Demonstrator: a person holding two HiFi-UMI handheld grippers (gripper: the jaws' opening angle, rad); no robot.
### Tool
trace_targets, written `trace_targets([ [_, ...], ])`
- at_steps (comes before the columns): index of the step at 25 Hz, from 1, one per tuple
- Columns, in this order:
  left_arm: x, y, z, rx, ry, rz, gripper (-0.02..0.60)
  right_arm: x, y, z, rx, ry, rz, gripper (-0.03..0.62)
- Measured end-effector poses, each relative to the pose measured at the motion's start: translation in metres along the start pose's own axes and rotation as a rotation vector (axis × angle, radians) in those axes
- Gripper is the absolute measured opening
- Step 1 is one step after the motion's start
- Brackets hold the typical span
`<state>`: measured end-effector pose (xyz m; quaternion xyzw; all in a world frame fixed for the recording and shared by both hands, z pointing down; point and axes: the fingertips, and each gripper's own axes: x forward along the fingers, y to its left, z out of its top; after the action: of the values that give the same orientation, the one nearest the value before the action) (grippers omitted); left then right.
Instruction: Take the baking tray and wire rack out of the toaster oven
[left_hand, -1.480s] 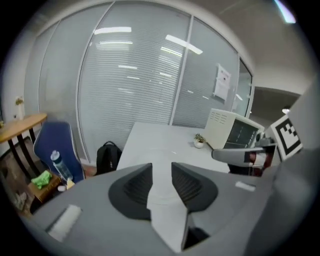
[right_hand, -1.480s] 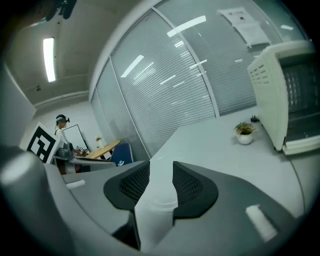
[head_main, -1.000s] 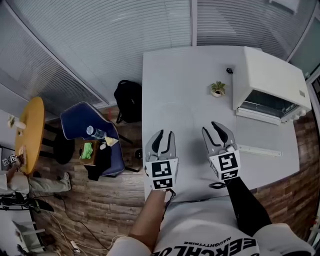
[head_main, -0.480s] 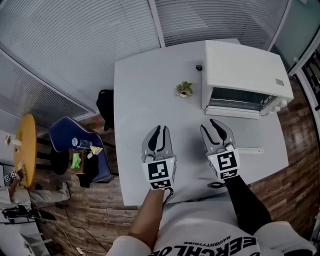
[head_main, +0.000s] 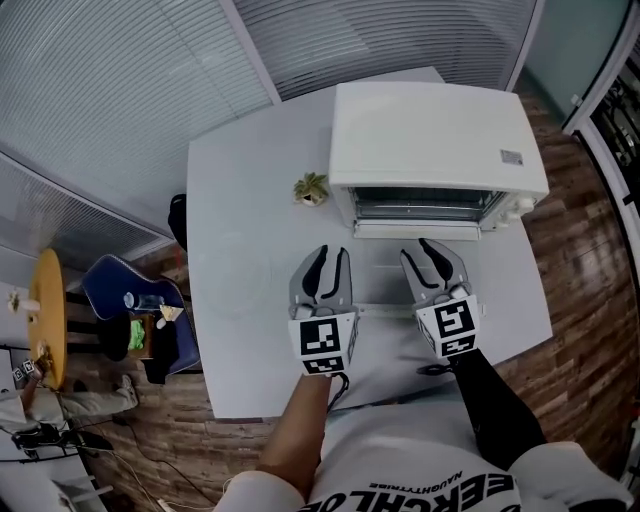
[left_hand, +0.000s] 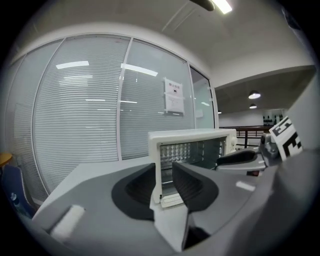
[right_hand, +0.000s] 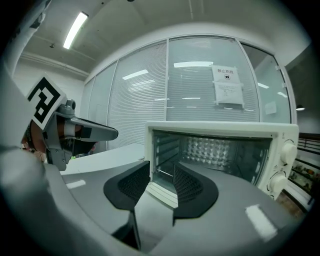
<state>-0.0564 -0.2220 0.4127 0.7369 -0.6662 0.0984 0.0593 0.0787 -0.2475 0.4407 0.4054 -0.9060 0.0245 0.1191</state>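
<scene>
The white toaster oven (head_main: 430, 140) stands at the back of the white table (head_main: 240, 300), door folded down (head_main: 415, 230) and mouth open. Thin bars of the wire rack (head_main: 420, 203) show in the mouth; I cannot make out the baking tray. Its ribbed side walls and dimpled back wall (right_hand: 215, 150) show in the right gripper view. My left gripper (head_main: 330, 258) hovers short of the door, open, its jaws having just been opening, with nothing between them (left_hand: 165, 175). My right gripper (head_main: 420, 255) is beside it, open and empty (right_hand: 161, 175). Both point at the oven.
A small potted plant (head_main: 311, 187) sits left of the oven. A flat white strip (head_main: 390, 309) lies on the table between the grippers. A blue chair (head_main: 120, 290) and a yellow round table (head_main: 47, 315) stand on the floor at left. Blinds line the glass wall behind.
Both grippers have travelled sideways along the table toward the oven. It has gone from the far right of the head view to straight ahead of them.
</scene>
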Motion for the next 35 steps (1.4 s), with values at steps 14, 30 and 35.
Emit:
trace_targets([
  [14,0.063,-0.084,-0.013,-0.058,0.066,-0.097,0.163,-0.012,-0.089,-0.034,0.131,0.018,-0.041,0.126],
  [30,0.139,-0.105,-0.078,-1.120,0.142,-0.288,0.187,0.031,-0.145,-0.088,1.104,-0.071,0.009,0.126],
  [35,0.158,-0.108,-0.099,-1.299,0.149,-0.308,0.210,0.044,-0.157,-0.098,1.220,-0.113,0.016,0.127],
])
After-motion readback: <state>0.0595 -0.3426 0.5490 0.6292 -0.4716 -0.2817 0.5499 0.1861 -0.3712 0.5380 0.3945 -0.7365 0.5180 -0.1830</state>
